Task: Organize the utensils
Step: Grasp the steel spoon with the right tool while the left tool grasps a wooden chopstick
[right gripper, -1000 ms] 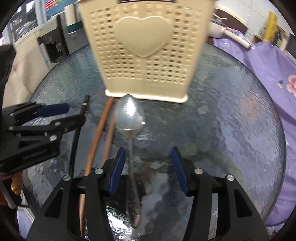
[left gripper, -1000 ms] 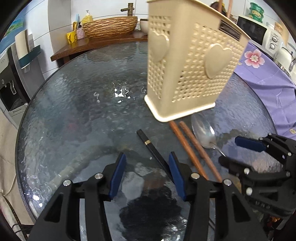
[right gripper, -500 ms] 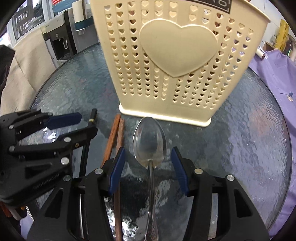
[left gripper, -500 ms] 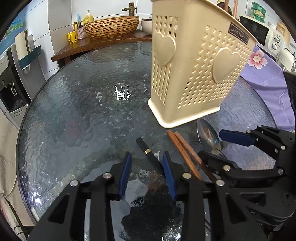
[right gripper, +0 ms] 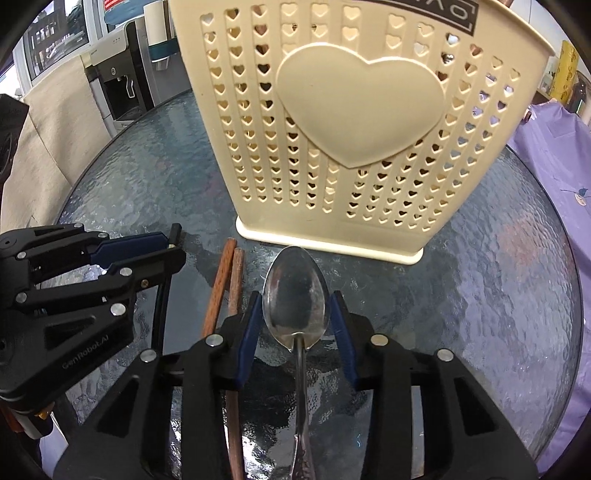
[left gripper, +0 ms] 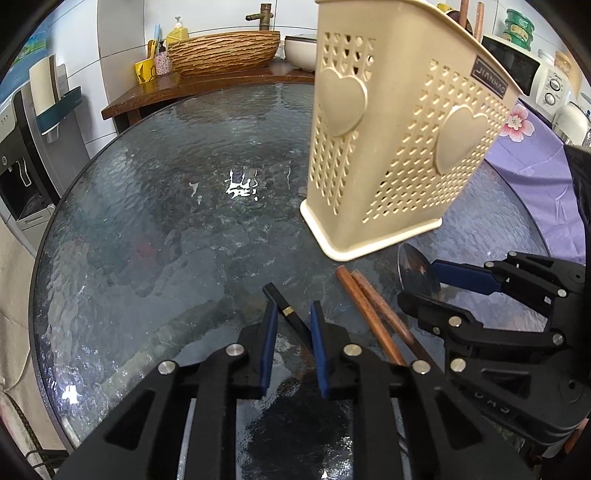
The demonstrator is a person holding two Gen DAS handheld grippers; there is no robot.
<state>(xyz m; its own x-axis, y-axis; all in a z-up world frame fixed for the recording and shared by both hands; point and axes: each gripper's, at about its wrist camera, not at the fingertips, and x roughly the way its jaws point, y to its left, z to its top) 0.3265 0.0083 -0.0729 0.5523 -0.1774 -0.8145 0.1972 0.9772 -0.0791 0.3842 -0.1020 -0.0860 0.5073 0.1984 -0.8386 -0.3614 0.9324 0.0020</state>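
The left gripper (left gripper: 291,325) is closing around a black chopstick (left gripper: 286,312) that lies on the glass table (left gripper: 147,229); the stick runs between the blue pads (left gripper: 267,343), and a gap shows on either side of it, so the pads do not press on it at this moment. Its free tip pokes out toward eleven o'clock from the fingertips in the left wrist view. The right gripper (right gripper: 295,314) is closing as well, its jaws flanking the bowl of a metal spoon (right gripper: 295,295), which lies flat with the handle running back toward six o'clock under the gripper body; the pads stand just beside the bowl's edges, and contact cannot be told (the fisheye bends the edges). Between the two grippers lies a pair of brown wooden chopsticks (left gripper: 373,310), side by side and touching, their ends pointing at the base of the holder. The cream utensil holder (right gripper: 351,147) stands upright at twelve o'clock from the spoon, close to its tip, its perforated walls each bearing a raised heart; two wooden sticks (left gripper: 471,16) rise from its top in the left wrist view. Farther out, at eleven o'clock beyond the table's rim, sits a woven basin (left gripper: 225,51) on a wooden counter (left gripper: 207,86), and at two o'clock a purple cloth (left gripper: 535,166) with a flower print.
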